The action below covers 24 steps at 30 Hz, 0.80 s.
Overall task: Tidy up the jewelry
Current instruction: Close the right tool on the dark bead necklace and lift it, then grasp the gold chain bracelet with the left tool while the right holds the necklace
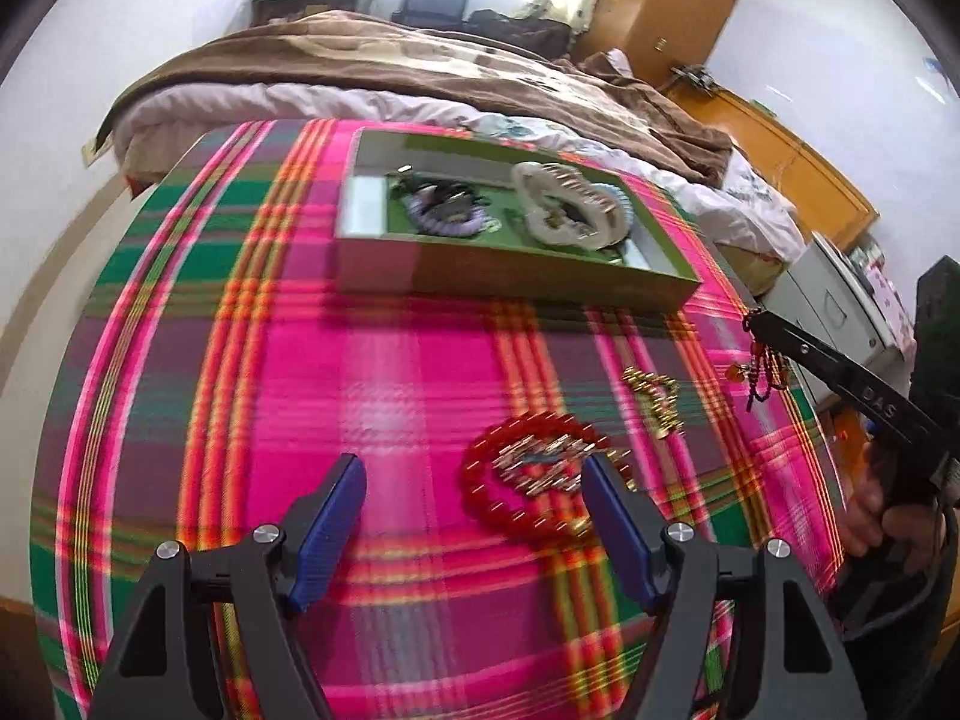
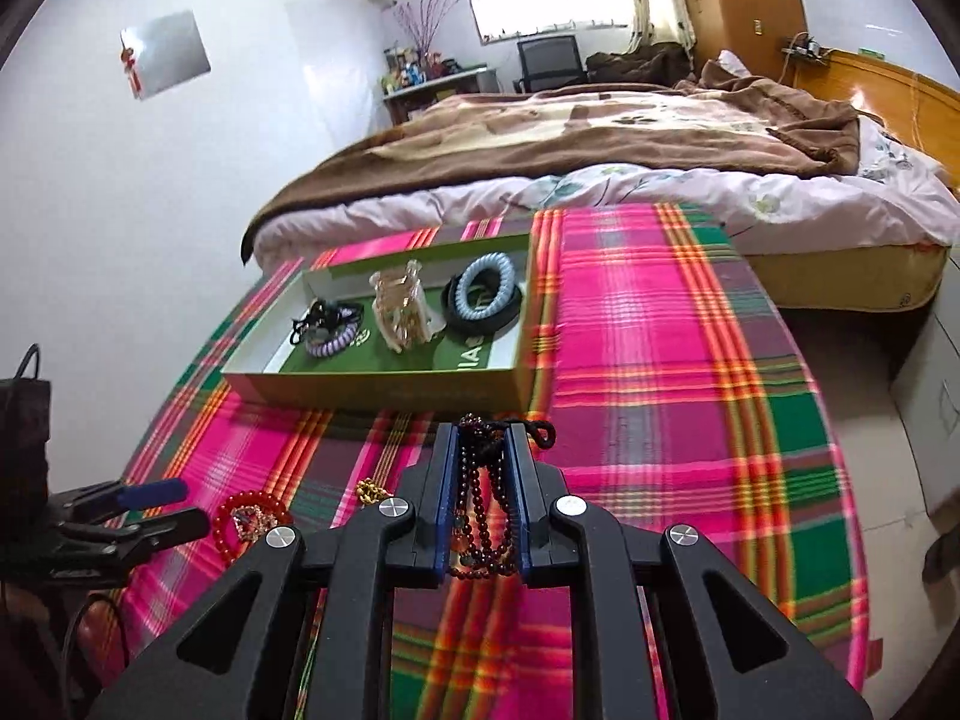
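A dark beaded bracelet (image 2: pixel 480 504) is pinched tight in the right gripper (image 2: pixel 485 462), dangled just in front of the green box (image 2: pixel 384 387); a red bead bracelet (image 1: pixel 528 480) and a gold chain (image 1: pixel 654 399) are left on the plaid cloth (image 1: pixel 390 372) nearer than the box; the left gripper (image 1: pixel 474 516) is held wide, nothing gripped; hair ties (image 2: pixel 480 294) are already sat inside the box.

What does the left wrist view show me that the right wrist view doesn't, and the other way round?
Only the left wrist view: the whole red bead bracelet with the open left gripper over it, and the dark beaded strand hanging off the cloth. Only the right wrist view: the right gripper shut on that strand, seen close up. Both: the green tray holding hair ties, the gold chain, and the plaid cloth.
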{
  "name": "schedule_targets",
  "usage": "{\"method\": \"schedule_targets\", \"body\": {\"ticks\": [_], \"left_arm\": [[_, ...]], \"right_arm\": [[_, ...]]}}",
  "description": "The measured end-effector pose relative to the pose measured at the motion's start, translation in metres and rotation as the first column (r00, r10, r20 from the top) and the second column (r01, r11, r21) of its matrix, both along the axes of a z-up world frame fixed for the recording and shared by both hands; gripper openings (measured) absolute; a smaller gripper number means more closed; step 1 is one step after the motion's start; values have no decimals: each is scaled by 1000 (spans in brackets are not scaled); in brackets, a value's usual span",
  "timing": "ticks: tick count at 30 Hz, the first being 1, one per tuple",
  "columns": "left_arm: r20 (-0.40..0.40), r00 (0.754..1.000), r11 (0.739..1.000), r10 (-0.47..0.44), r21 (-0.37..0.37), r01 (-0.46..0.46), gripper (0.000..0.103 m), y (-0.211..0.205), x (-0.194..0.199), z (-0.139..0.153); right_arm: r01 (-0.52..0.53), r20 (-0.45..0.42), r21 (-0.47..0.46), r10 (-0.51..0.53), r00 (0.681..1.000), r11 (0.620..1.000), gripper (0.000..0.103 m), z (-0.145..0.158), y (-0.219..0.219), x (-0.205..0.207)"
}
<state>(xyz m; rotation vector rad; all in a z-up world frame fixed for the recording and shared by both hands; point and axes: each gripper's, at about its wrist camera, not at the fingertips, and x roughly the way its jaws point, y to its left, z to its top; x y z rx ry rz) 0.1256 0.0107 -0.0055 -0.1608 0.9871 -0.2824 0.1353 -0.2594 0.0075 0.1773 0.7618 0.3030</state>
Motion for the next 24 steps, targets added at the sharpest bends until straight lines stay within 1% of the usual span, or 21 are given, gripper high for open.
{"method": "schedule_targets", "body": {"ticks": [2,6,10,12,14,16,19,21,24], "left_arm": [[5,999,999,-34,0,34,74,-10,7,3],[-3,995,995,-98,23,98,74,-39,28,5],[-22,989,987,-148,53,149,74,-65,40,0],[-32,983,980,-182,81,184,74,-79,45,-3],[-44,972,968,-230,90,233,74,-91,50,-6],[-51,975,968,-218,114,222,73,-100,51,-8],[-47,967,957,-249,144,253,73,-114,49,-9],[-52,964,952,-261,150,266,73,-121,48,-11],[-64,961,946,-268,170,275,64,-129,47,-16]], "right_arm": [[10,7,6,-10,1000,1000,16,1,-7,-6],[28,15,12,-28,999,1000,16,2,-21,-18],[45,24,13,-45,999,999,16,3,-35,-28],[52,24,15,-52,998,999,16,2,-40,-30],[61,23,16,-61,998,998,16,1,-45,-33],[66,21,19,-66,998,998,16,-1,-49,-34],[73,21,25,-73,997,997,16,-3,-55,-36],[73,21,31,-74,997,997,16,-4,-56,-36],[71,23,32,-72,997,997,16,-4,-56,-36]]}}
